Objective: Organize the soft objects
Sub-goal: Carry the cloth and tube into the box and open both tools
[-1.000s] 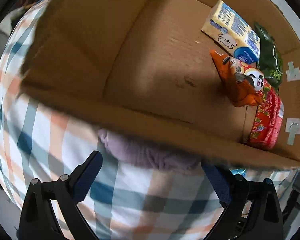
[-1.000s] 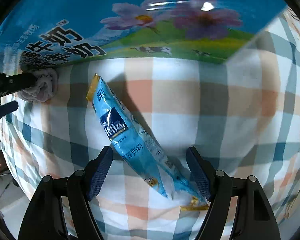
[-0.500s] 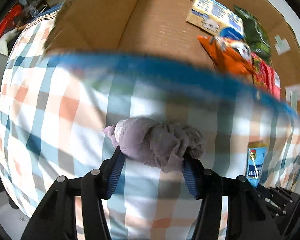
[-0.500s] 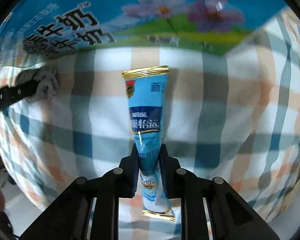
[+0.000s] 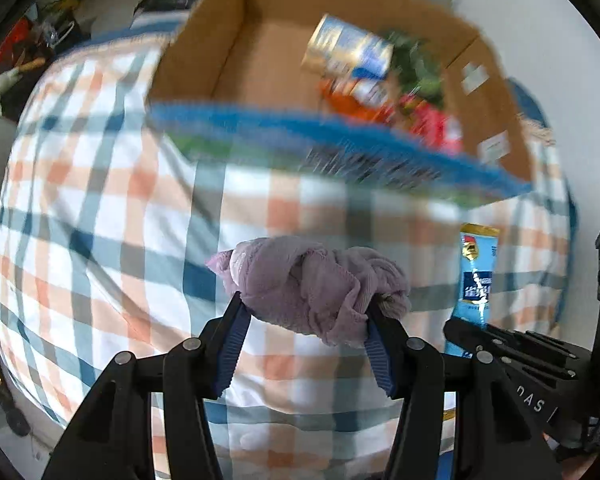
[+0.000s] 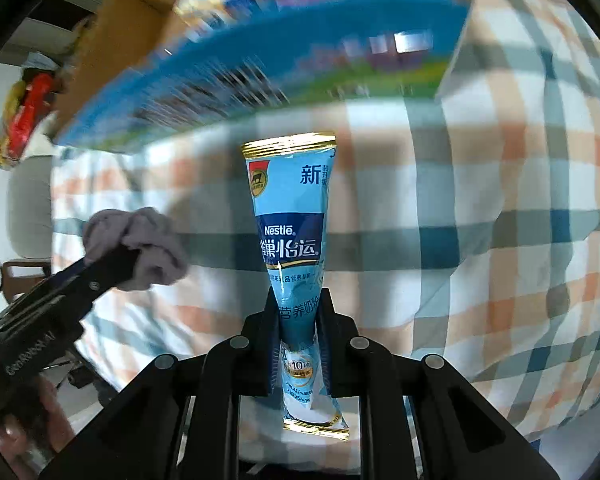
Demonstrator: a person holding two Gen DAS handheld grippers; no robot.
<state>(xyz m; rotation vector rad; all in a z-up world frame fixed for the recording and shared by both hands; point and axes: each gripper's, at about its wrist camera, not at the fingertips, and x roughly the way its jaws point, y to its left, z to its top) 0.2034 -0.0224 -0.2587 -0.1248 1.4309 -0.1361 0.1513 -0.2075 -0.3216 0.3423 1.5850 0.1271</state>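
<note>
My left gripper (image 5: 306, 312) is shut on a bunched lilac cloth (image 5: 312, 284) and holds it above the checked bedsheet (image 5: 100, 208). The cloth also shows in the right wrist view (image 6: 140, 246), at the left. My right gripper (image 6: 298, 306) is shut on a light blue Nestle sachet (image 6: 292, 216) with gold ends, held upright. The sachet also shows in the left wrist view (image 5: 476, 276), at the right. An open cardboard box (image 5: 228, 40) with blue printed sides lies ahead of both grippers, blurred.
The box holds several snack packs: a yellow and blue carton (image 5: 348, 52), a green bag (image 5: 416, 68), an orange pack and a red pack (image 5: 436, 124). Room clutter lies beyond the bed at the far left (image 5: 32, 52).
Both grippers have closed on their objects and lifted them: the left on the cloth, the right on the sachet. Both have pulled back from the box, which now looks farther away.
</note>
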